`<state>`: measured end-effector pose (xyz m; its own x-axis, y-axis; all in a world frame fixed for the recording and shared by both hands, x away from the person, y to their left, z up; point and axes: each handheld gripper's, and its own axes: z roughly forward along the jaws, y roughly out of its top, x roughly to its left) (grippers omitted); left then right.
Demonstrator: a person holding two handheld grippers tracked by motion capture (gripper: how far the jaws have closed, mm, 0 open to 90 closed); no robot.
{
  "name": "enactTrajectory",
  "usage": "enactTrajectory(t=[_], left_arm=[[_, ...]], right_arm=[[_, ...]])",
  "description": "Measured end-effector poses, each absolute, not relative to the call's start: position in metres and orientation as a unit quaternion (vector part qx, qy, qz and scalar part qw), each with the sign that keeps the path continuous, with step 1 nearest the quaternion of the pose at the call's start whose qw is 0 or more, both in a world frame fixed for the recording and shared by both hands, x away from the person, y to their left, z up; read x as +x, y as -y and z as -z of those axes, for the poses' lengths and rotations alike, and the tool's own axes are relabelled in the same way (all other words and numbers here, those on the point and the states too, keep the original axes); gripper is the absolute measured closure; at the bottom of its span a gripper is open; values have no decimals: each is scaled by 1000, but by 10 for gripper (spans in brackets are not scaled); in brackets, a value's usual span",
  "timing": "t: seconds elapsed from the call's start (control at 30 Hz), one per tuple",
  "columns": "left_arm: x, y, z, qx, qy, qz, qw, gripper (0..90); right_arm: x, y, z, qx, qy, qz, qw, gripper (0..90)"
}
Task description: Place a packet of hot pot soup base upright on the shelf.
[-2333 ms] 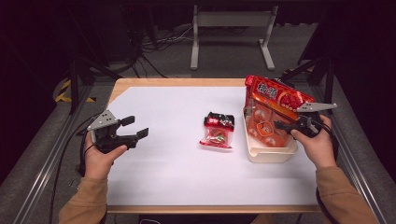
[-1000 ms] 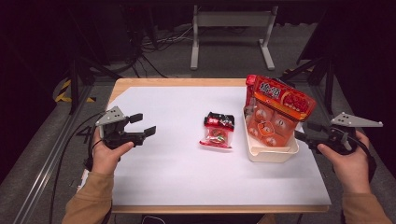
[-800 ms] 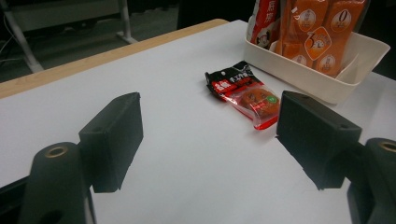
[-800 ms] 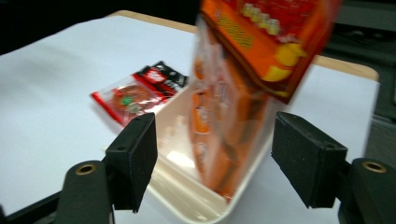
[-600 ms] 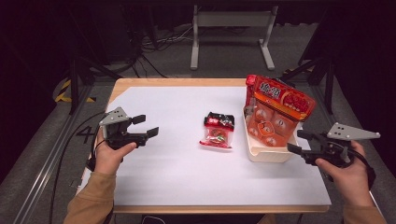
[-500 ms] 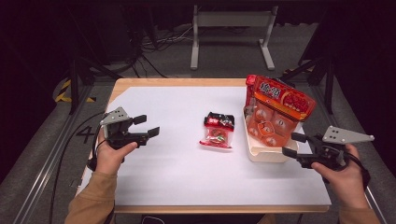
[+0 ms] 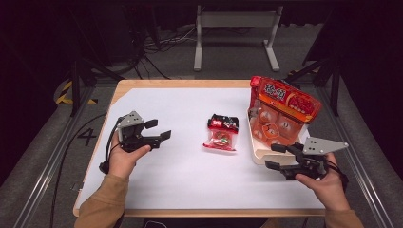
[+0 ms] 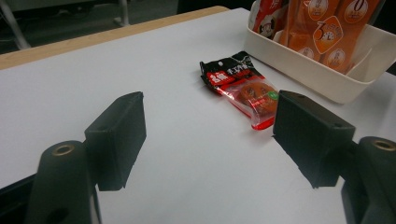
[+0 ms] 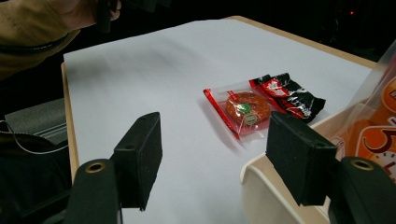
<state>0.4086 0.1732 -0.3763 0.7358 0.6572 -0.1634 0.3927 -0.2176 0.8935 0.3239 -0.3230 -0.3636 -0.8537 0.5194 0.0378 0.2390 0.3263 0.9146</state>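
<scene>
The small snack packet (image 7: 221,133) lies flat on the white surface (image 7: 180,180), between both tools and touching neither. The left tool (image 7: 158,131) points at it with spread, empty jaws. The right tool (image 7: 276,156), jaws just narrowing on nothing yet still spread, hovers beside the cream tray (image 7: 259,156), the packet ahead of it.

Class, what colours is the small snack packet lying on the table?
The snack packet is red and black, with a clear window; the left gripper view shows it best.

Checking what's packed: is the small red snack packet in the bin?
Out: small red snack packet lies flat on the table, beside the bin.
</scene>
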Motion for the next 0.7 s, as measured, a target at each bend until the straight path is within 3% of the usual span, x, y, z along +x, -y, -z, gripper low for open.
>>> enactTrajectory(t=[0.7], left_arm=[[438, -121, 390, 791, -328, -48, 514, 289]], right_arm=[[327, 311, 379, 230, -797, -542, 136, 362]])
